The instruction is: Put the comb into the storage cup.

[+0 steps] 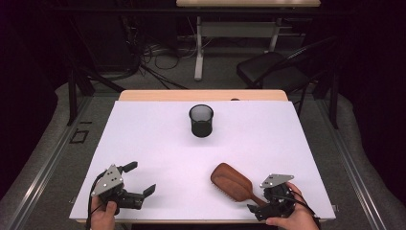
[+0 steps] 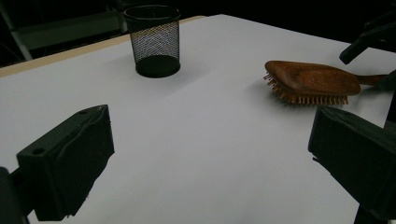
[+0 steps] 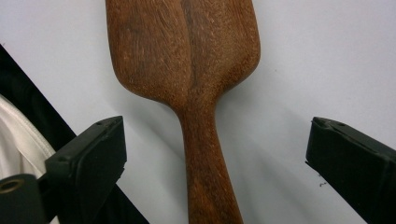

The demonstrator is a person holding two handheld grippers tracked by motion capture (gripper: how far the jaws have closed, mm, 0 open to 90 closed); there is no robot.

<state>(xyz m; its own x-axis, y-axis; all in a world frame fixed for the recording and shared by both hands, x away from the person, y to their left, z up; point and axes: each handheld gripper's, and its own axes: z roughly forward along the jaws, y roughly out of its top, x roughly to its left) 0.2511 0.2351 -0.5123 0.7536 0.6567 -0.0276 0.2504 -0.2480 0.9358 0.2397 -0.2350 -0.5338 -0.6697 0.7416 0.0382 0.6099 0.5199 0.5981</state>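
Note:
A brown wooden hairbrush (image 1: 231, 182) lies bristles down on the white table (image 1: 158, 143), near its front right, with the handle pointing at the person. My right gripper (image 1: 260, 197) stands open over that handle. In the right gripper view the handle (image 3: 205, 177) runs between the two wide-apart jaws without touching either one. My left gripper (image 1: 140, 178) rests at the front left, open, with nothing between its jaws. A black mesh cup (image 1: 201, 120) stands upright near the far middle. The left gripper view shows the cup (image 2: 153, 39) far off and the hairbrush (image 2: 313, 79) on the right.
The table's wooden far edge (image 1: 201, 95) shows beyond the white sheet. A black chair (image 1: 273, 69) and a second table's leg (image 1: 198, 48) stand on the floor behind. Bare white surface lies between the cup and both grippers.

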